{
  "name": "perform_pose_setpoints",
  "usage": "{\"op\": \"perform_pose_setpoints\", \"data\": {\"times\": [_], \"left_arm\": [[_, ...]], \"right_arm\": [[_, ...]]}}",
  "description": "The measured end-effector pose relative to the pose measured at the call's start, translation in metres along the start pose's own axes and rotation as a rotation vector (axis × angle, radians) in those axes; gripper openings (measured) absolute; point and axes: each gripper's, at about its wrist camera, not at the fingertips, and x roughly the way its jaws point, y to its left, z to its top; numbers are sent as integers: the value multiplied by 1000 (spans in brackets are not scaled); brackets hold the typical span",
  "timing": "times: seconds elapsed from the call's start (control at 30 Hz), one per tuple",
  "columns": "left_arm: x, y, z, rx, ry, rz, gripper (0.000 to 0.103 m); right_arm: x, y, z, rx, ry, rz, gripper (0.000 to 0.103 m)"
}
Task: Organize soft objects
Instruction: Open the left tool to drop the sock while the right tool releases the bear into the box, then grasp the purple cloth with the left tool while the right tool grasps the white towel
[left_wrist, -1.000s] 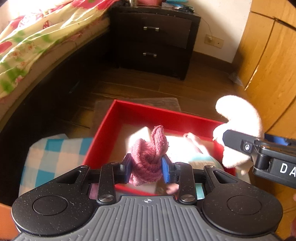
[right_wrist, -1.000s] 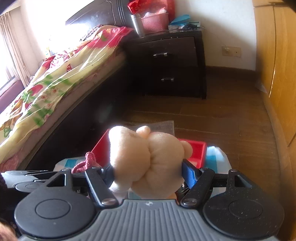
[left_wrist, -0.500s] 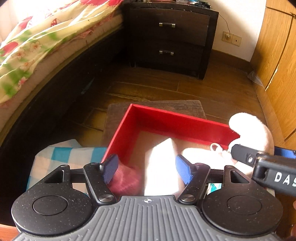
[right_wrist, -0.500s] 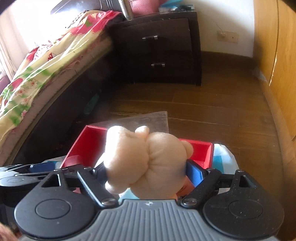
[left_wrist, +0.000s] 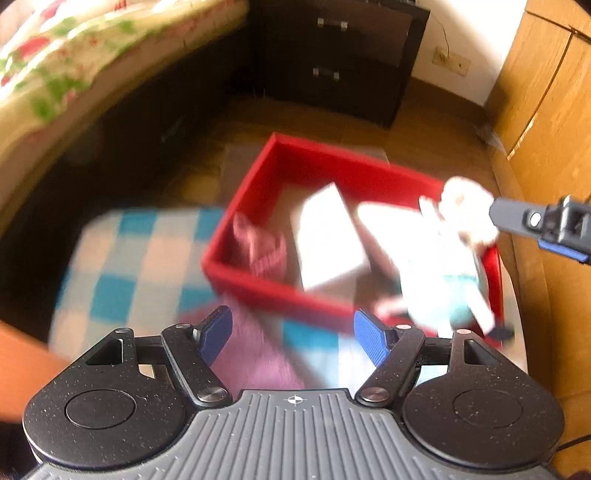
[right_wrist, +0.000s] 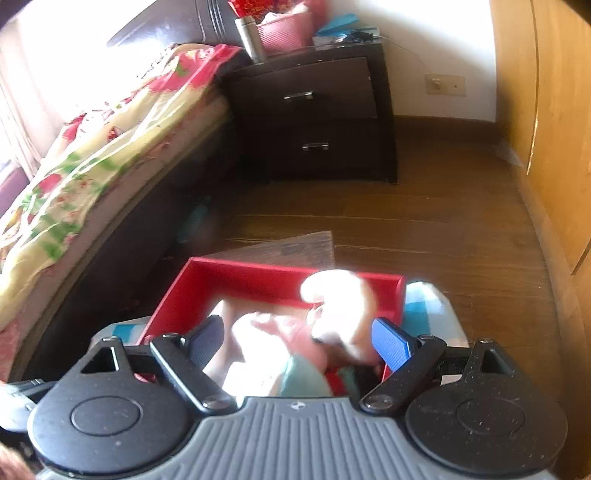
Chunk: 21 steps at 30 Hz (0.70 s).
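Observation:
A red box (left_wrist: 325, 162) stands on a blue-and-white checked cloth (left_wrist: 129, 273). A pink knitted piece (left_wrist: 262, 247) lies in the box's near left corner. My left gripper (left_wrist: 291, 332) is open and empty, held back above the cloth, with a second pink soft piece (left_wrist: 251, 358) under it. My right gripper (right_wrist: 299, 339) is open above the box (right_wrist: 258, 273). A cream plush toy (right_wrist: 340, 306) in teal clothes lies blurred between and below its fingers; it also shows in the left wrist view (left_wrist: 454, 243), at the box's right side.
A bed with a flowered quilt (right_wrist: 92, 147) runs along the left. A dark two-drawer nightstand (right_wrist: 317, 118) stands behind the box. Wooden wardrobe doors (right_wrist: 546, 110) are on the right. A brown mat (right_wrist: 295, 247) lies under the box's far edge.
My left gripper dropped the pink knitted piece into the box, opened and pulled back. My right gripper opened and let go of the plush toy, which has dropped into the box.

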Motion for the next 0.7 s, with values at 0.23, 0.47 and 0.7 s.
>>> {"op": "perform_pose_setpoints", "data": {"times": [0.23, 0.47, 0.7], "left_arm": [[34, -2, -41, -43, 109, 27, 62], [74, 2, -52, -133, 126, 145, 57], [79, -6, -48, -106, 69, 177, 43]], "right_arm": [[-30, 1, -42, -24, 28, 57, 67], [-54, 2, -55, -68, 24, 117, 67], [-50, 5, -68, -117, 100, 181, 67]]}}
